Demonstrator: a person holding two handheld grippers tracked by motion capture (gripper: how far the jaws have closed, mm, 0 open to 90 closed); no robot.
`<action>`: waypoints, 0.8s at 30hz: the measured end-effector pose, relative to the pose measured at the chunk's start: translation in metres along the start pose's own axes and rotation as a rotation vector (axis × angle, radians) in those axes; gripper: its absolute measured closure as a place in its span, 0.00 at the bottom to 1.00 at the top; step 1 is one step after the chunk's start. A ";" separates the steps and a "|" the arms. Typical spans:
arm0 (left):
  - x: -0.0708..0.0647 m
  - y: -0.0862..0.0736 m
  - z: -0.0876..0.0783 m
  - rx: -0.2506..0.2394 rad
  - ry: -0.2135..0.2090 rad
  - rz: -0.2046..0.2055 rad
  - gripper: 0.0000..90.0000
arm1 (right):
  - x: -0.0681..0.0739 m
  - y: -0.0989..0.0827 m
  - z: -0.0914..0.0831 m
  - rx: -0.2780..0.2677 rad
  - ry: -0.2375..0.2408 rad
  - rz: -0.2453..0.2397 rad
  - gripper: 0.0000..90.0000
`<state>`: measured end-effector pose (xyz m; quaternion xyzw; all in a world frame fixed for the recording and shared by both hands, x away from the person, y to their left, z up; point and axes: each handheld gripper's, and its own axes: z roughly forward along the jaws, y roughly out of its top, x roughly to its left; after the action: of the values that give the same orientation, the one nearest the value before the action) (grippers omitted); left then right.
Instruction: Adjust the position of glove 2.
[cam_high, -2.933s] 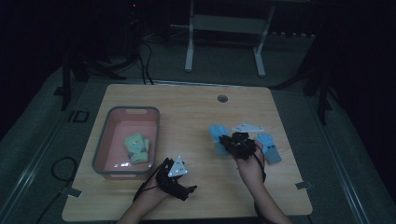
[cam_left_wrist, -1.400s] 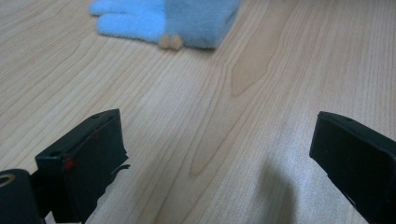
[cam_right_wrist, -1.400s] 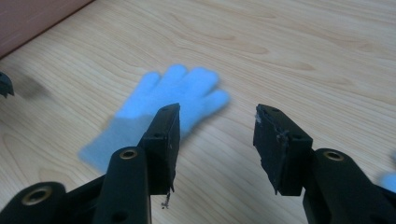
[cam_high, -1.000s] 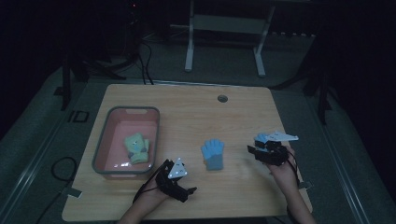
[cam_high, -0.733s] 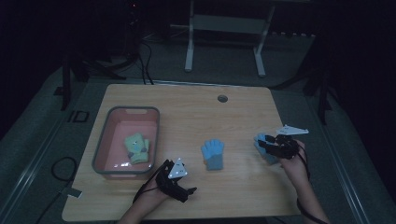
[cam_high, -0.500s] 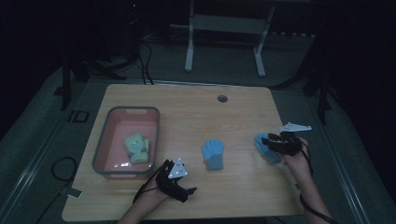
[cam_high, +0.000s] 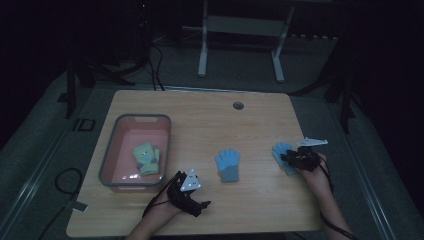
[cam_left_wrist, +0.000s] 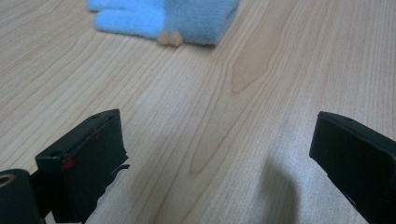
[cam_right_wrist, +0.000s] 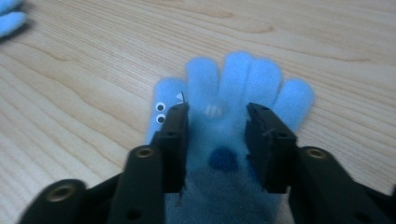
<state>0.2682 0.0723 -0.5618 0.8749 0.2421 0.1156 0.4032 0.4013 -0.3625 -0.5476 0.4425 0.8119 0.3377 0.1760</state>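
On the table (cam_high: 260, 125), a bin (cam_high: 113, 155) sits at the left with a small glove (cam_high: 146, 159) inside. One glove (cam_high: 228, 165) lies mid-table; another glove (cam_high: 281, 156) lies well to its right.

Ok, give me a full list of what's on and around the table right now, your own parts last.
Table: one, light wood, centre, with a round hole near the far edge.
Bin: one, pink with grey rim, left side of table.
Glove in bin: one, pale green, lying inside the bin.
Blue gloves: two; one flat mid-table, one at the right under the right gripper.
Stand: one, grey, on the floor beyond the table.
Left gripper: fingers wide apart, low over bare wood, near edge.
Right gripper: fingers either side of the right glove, closing.
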 end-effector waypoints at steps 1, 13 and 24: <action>0.000 0.000 0.000 0.000 0.000 0.000 0.04 | 0.000 0.000 0.000 0.000 0.000 0.000 0.69; 0.000 0.000 0.000 0.001 -0.001 -0.001 0.04 | 0.029 0.011 -0.013 -0.033 -0.069 0.085 0.94; -0.001 0.001 -0.001 -0.008 -0.004 0.003 0.04 | 0.090 0.050 -0.052 -0.116 -0.157 0.105 0.94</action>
<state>0.2674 0.0721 -0.5601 0.8739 0.2397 0.1155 0.4068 0.3520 -0.2887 -0.4739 0.4986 0.7503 0.3575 0.2464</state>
